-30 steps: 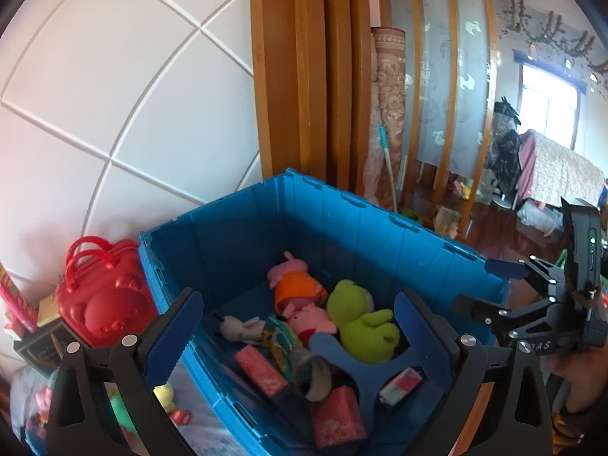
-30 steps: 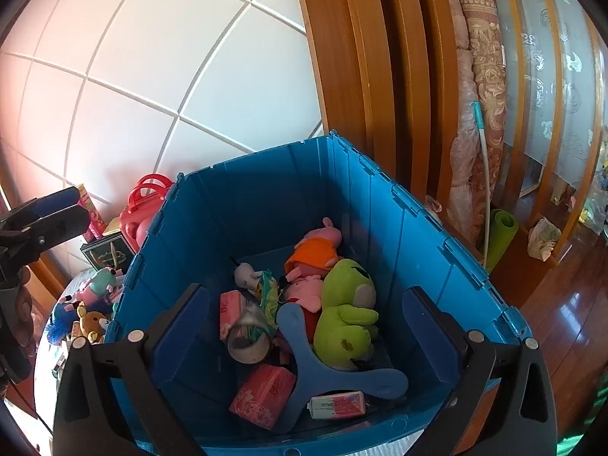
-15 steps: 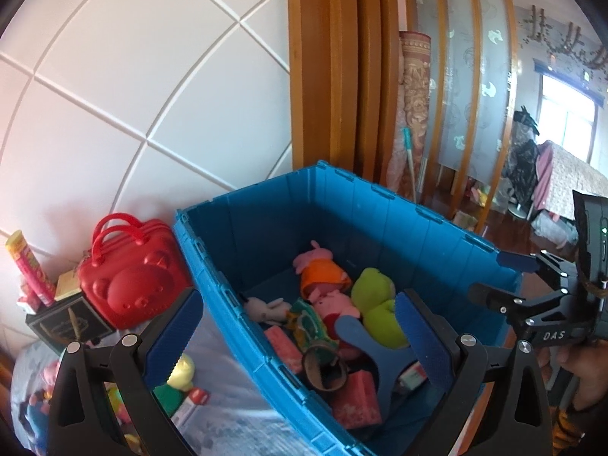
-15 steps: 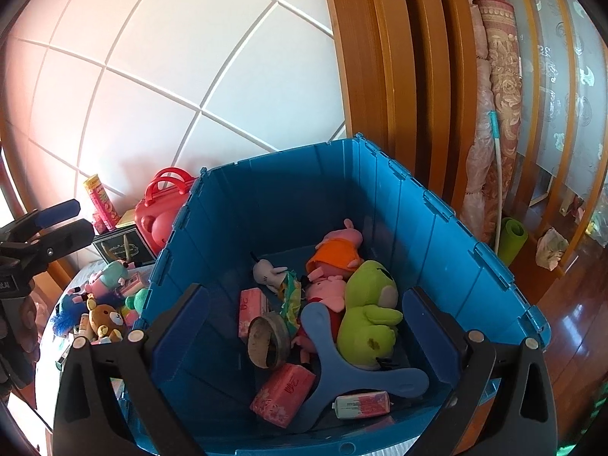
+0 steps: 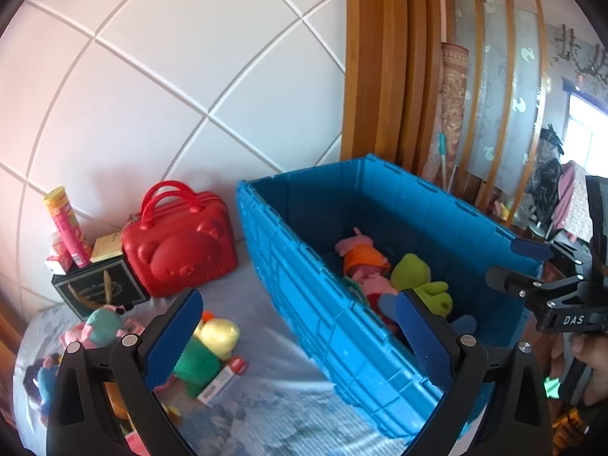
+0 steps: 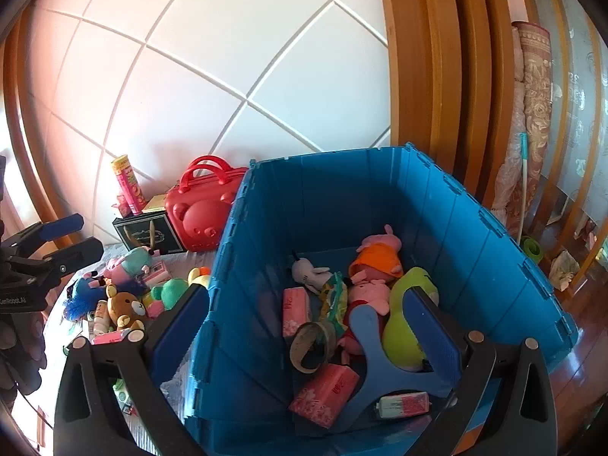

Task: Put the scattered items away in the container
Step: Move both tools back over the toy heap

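A big blue crate (image 5: 323, 304) (image 6: 235, 304) stands on the table and holds a green plush (image 6: 402, 326), pig plushes (image 6: 376, 262), pink tissue packs (image 6: 323, 395), a tape roll (image 6: 309, 345) and a blue Y-shaped piece (image 6: 376, 368). Scattered toys lie left of it: a yellow-and-green plush (image 5: 209, 345), a bear plush (image 6: 123, 307), a teal-and-pink plush (image 5: 100, 326). My left gripper (image 5: 300, 342) is open and empty, over the crate's left wall. My right gripper (image 6: 304, 334) is open and empty, astride the same wall.
A red bear-shaped case (image 5: 178, 243) (image 6: 205, 205), a black box (image 5: 98, 288) and a pink-yellow tube (image 5: 66, 224) stand against the white tiled wall. Wooden slats (image 5: 380, 64) rise behind the crate. The table has a blue patterned cloth (image 5: 266, 399).
Both grippers have swung left, away from above the crate's inside toward its left wall. The scattered toys on the table have come into view. Both stay open and empty.
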Demonstrator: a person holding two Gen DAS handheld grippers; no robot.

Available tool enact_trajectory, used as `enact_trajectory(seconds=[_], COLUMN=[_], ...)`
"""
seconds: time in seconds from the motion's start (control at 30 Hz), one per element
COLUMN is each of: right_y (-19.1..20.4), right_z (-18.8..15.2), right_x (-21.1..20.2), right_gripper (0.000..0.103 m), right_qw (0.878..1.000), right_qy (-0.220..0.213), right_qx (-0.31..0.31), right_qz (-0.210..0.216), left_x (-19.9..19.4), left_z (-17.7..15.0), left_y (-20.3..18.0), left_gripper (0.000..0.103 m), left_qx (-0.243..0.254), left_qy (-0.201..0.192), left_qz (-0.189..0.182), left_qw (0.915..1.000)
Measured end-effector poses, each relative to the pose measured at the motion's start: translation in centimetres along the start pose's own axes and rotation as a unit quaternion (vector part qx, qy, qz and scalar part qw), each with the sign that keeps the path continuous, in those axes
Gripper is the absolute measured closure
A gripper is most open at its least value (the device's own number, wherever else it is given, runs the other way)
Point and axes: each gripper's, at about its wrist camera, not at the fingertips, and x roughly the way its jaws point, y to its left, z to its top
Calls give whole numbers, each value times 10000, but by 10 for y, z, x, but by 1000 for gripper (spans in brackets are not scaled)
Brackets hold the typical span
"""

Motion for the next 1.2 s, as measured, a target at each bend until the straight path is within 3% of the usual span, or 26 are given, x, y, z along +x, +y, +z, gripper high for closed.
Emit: enact_trajectory(seconds=[0.33,0.67,1.0,1.2], right_y=[92,193,271,298], right_z=[5,-11,-31,-47], right_x=[2,9,15,7], right_gripper=[0,0,0,0], right_qw=[9988,9947,9933,9945], right_qy=[77,246,381,464], right_qx=[-326,-639,-668,-618], right_qz=[359,766,862,711], left_x=[-42,-79,-114,-133], left_z=[-38,-99,-150,-165], left_y=[85,163,221,240], left_gripper=[1,1,1,1], left_qx=[-398,-867,-1073,-1123], left_qy=[48,241,519,629], left_qz=[282,730,1241,1332], left_qw=[9988,9933,9851,9827])
